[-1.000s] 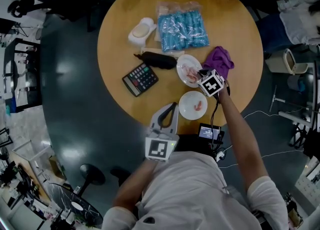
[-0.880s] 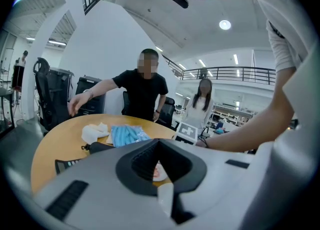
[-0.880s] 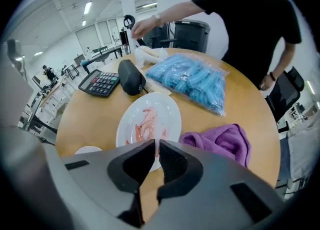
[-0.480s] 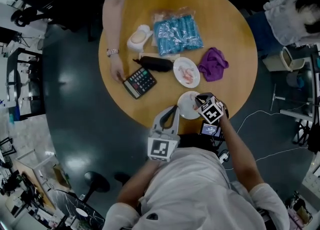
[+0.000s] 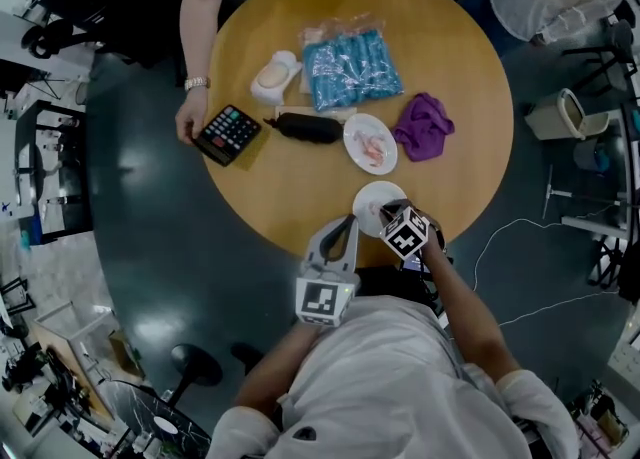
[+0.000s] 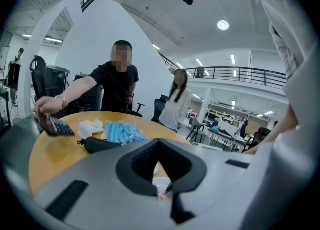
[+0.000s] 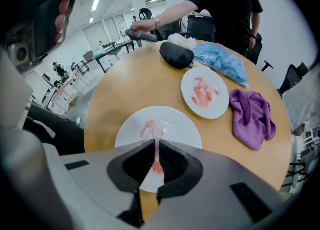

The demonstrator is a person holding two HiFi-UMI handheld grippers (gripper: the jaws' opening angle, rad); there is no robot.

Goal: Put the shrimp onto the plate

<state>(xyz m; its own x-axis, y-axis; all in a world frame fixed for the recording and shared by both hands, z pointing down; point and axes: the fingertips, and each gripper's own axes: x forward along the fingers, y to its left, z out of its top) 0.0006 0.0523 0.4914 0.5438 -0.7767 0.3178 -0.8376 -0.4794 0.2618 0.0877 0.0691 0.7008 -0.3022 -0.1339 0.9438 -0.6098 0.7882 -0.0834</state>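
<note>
A near white plate (image 5: 372, 197) lies at the table's front edge with one pink shrimp (image 7: 152, 128) on it. My right gripper (image 5: 387, 215) hangs just over this plate, shut on a second shrimp (image 7: 156, 163) that shows between its jaws (image 7: 156, 146). Further back a second white plate (image 5: 370, 142) holds more shrimps (image 7: 202, 92). My left gripper (image 5: 343, 219) is shut and holds nothing, just off the table's front edge left of the near plate; in the left gripper view its jaws (image 6: 159, 142) meet.
A purple cloth (image 5: 425, 127) lies right of the far plate and a black pouch (image 5: 308, 127) left of it. Behind are a blue packet (image 5: 350, 67) and a white item (image 5: 275, 77). Another person's hand (image 5: 188, 127) holds a calculator (image 5: 225, 134) at the table's left edge.
My right gripper has come from the far plate to the near plate with a shrimp in it. The other person's hand has dragged the calculator to the table's left edge.
</note>
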